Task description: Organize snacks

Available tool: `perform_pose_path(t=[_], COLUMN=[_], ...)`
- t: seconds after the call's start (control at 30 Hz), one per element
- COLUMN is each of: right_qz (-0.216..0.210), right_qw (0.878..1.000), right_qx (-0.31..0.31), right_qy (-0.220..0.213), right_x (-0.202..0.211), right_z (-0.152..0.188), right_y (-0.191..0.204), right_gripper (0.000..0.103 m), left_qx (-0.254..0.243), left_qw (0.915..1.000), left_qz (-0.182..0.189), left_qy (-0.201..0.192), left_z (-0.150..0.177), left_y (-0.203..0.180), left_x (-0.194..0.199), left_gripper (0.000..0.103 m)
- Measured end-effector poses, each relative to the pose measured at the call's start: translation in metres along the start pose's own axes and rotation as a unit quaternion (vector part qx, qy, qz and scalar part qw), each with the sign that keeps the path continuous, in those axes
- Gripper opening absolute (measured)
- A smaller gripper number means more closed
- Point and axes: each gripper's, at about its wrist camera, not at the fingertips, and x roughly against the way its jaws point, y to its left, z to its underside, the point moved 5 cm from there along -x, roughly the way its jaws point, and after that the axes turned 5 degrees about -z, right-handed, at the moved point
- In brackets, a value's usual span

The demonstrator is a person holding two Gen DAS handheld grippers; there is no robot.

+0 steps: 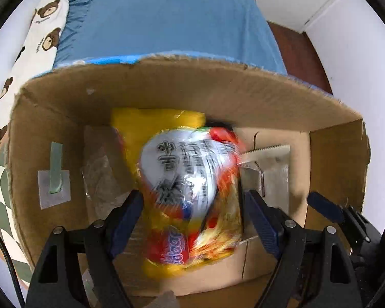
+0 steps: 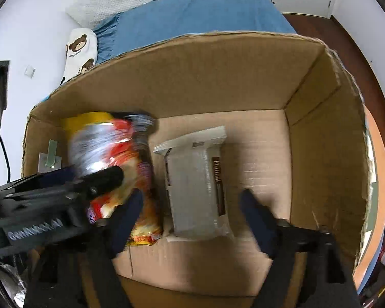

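Left gripper point(image 1: 192, 213) spread around the bag point(image 1: 190, 192), not pinching; right gripper point(image 2: 192, 218) wide over the pack point(image 2: 197, 184); bag may tumble onto it in the box point(image 2: 218, 77).

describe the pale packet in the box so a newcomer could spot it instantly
Start at the open cardboard box in front of the blue bed. On its floor lie two snacks side by side; take the one right of the colourful bag. The pale packet is flat, white-grey and rectangular with a dark brown stripe, unlike its glossy yellow-red neighbour.
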Motion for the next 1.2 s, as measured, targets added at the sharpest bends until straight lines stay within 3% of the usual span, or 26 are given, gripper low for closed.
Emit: perform_pose_path(t=[0.27, 0.47, 0.93, 1.2], right_qz=[0.017, 0.039, 0.073, 0.063], right_qw=[1.0, 0.998, 0.986, 0.981], right_qx=[-0.008, 0.011, 0.061, 0.065], right_qy=[-0.015, -0.04, -0.138, -0.174], right_x=[0.025, 0.054, 0.146, 0.186], right_z=[0.02, 0.04, 0.103, 0.142], right_y=[-0.011, 0.004, 0.039, 0.055], right_gripper=[0.092, 0.094, 0.094, 0.094], left_qx=[0.005, 0.016, 0.014, 0.01], left_qw=[0.9992, 0.9972, 0.9828, 0.9774], left_qz=[-0.011, -0.017, -0.044, -0.042], left_qy=[-0.039, -0.072, -0.179, -0.207], left_z=[0.014, 0.035, 0.118, 0.157], left_y=[0.004, 0.016, 0.023, 0.018], left_x=[0.03, 0.056, 0.138, 0.167], left_gripper=[0.081, 0.081, 0.081, 0.081])
